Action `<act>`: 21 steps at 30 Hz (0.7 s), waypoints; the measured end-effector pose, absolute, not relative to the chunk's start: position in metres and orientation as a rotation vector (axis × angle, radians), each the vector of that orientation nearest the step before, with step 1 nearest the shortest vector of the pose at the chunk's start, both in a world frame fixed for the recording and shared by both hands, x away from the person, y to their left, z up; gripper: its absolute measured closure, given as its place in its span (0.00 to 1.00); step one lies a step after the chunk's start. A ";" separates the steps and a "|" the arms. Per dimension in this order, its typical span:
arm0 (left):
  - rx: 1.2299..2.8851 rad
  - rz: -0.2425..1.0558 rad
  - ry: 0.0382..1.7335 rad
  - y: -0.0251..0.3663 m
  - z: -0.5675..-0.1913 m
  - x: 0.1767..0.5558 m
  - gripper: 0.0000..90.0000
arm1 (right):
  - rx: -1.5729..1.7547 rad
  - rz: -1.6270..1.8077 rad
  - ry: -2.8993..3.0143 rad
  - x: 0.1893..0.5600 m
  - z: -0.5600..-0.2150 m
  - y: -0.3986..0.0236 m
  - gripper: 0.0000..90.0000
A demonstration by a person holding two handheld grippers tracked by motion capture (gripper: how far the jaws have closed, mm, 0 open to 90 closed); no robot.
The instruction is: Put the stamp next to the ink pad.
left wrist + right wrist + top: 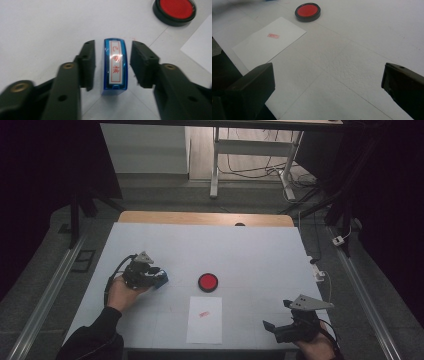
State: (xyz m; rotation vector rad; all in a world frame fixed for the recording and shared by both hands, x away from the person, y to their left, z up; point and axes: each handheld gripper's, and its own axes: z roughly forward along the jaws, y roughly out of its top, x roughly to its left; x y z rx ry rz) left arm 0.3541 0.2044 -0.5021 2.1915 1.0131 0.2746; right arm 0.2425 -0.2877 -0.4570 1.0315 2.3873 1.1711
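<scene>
A blue stamp [115, 65] with a white label in red characters stands on the white table [240, 250] between the jaws of my left gripper [112, 46]. A gap shows on each side of it, so the pads do not press on it and the gripper is open. In the high view the stamp [161, 280] sits at the tip of the left gripper [155, 276], left of a round red ink pad [207, 282]. My right gripper [275, 316] rests at the near right edge, open wide with nothing between its fingers.
A white sheet of paper [205, 322] with a small red stamp mark [203, 313] lies near the front edge, just below the ink pad [307, 11]. In the right gripper view the paper [262, 47] lies to the left, beyond the right gripper [329, 82].
</scene>
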 end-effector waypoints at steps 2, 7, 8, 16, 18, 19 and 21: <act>2.188 0.272 1.008 0.204 -0.500 0.352 0.55 | 1.032 1.172 2.390 0.243 -0.457 -0.288 0.00; 2.170 0.231 0.988 0.204 -0.493 0.347 0.41 | 1.022 1.160 2.392 0.242 -0.457 -0.287 0.00; 2.168 0.228 0.984 0.204 -0.491 0.345 0.37 | 1.021 1.160 2.393 0.242 -0.457 -0.287 0.00; 2.164 0.224 0.953 0.199 -0.481 0.333 0.24 | 1.015 1.161 2.396 0.242 -0.457 -0.285 0.00; 2.156 0.225 0.958 0.199 -0.479 0.329 0.22 | 1.011 1.157 2.399 0.242 -0.457 -0.285 0.00; 2.152 0.228 0.960 0.199 -0.477 0.327 0.21 | 1.009 1.153 2.402 0.242 -0.457 -0.285 0.00; 2.140 0.234 0.964 0.200 -0.474 0.322 0.17 | 1.009 1.152 2.404 0.242 -0.457 -0.285 0.00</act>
